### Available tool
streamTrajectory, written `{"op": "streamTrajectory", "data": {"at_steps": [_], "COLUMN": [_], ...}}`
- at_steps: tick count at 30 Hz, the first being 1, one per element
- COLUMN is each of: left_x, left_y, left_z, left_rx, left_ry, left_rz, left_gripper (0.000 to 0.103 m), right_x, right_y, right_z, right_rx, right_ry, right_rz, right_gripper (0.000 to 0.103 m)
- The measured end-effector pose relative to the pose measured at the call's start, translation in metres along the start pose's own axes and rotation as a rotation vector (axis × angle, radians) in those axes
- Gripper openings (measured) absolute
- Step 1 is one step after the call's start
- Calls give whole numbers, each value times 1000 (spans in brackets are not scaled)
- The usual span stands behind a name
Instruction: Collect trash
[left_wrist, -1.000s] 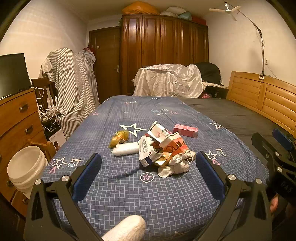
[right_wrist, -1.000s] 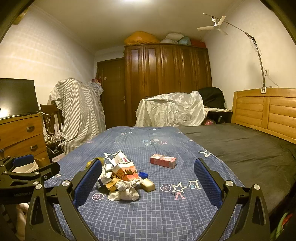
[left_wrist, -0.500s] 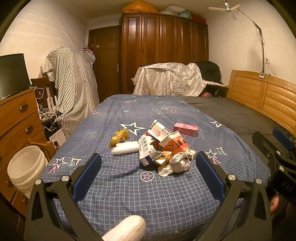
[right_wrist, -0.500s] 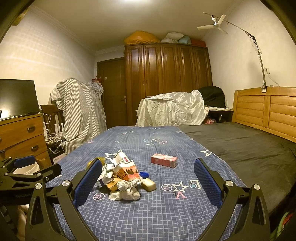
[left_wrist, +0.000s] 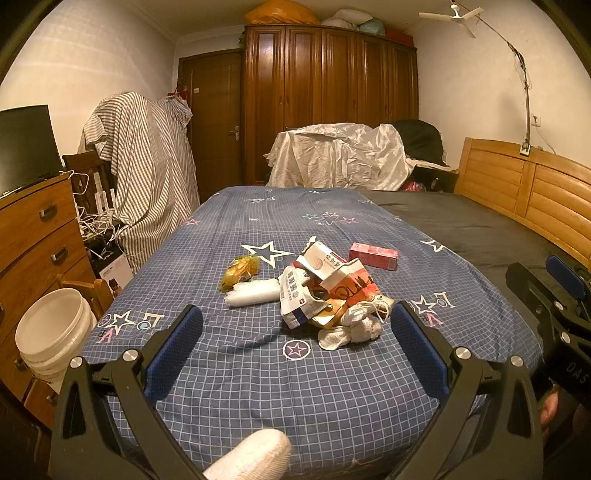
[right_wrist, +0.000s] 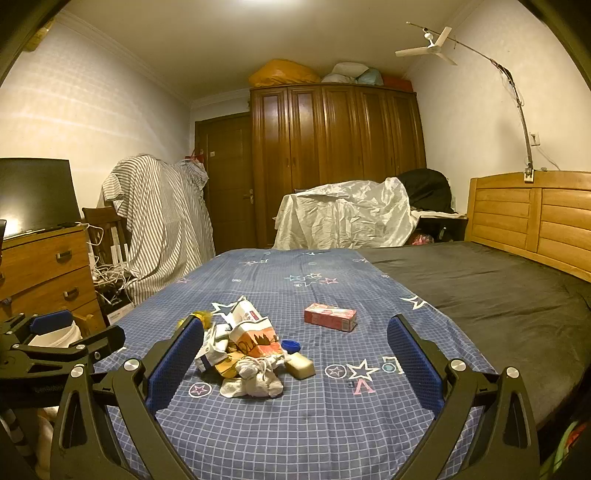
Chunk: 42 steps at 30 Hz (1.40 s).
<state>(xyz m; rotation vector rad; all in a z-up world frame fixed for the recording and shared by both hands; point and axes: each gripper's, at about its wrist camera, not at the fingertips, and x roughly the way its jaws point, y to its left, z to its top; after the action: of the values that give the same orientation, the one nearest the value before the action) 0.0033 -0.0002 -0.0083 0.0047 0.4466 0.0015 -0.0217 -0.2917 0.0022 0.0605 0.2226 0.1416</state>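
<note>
A pile of trash (left_wrist: 325, 291) lies on the blue star-print bedspread (left_wrist: 258, 376): torn cartons, a crumpled white tissue (left_wrist: 351, 328), a clear plastic roll (left_wrist: 253, 292), a yellow wrapper (left_wrist: 240, 271). A pink box (left_wrist: 373, 255) lies apart, farther back. In the right wrist view the same pile (right_wrist: 247, 350) shows with a blue cap (right_wrist: 291, 345), a pale sponge block (right_wrist: 301, 366) and the pink box (right_wrist: 330, 316). My left gripper (left_wrist: 295, 347) and my right gripper (right_wrist: 293, 358) both hang open short of the pile, holding nothing.
A white bucket (left_wrist: 51, 332) stands on the floor left of the bed, by a wooden dresser (left_wrist: 33, 251). A wooden headboard (left_wrist: 528, 192) runs along the right. A dark sheet (right_wrist: 480, 288) covers the bed's right half. A gloved finger (left_wrist: 251, 458) shows at the bottom.
Both grippers tilted slightly; the pile sits a little lower in the right wrist view. Nothing on the bed has moved.
</note>
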Motion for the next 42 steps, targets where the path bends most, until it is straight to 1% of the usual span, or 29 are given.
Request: {"op": "streamTrajectory", "data": {"at_steps": [23,29,31,34,37,39,40,42], "left_x": [9,14,20,36,63,85,103,124], "left_y": [3,3,8,22,41,51,57,62], "left_z": [-2,-3,-4,-9,-18,-25,-30,-36], "left_rx": [-3,-5,-20,-78,-122,-137,-143,-135], "left_ry": [26,43,68,113,221,317,391,449], "left_rz": [8,9,-8,-19,-17,-35,-57,-69], "left_gripper": [98,98,98,98,98,98,98,98], "right_x": [6,6,10,17,27,34,39,49], "right_y": [4,4,3,0,-3,-4,-6,-8], "right_z": [-6,-7,-8,-12,-18,-24,-27,-32], "right_rx": [1,2,-1,4,10,10,9,10], "right_ry": [14,18,25,48,76,98,110,136], "right_rz": [7,10,11,14,14,18,20,23], "right_gripper": [99,99,99,99,99,99,99,99]}}
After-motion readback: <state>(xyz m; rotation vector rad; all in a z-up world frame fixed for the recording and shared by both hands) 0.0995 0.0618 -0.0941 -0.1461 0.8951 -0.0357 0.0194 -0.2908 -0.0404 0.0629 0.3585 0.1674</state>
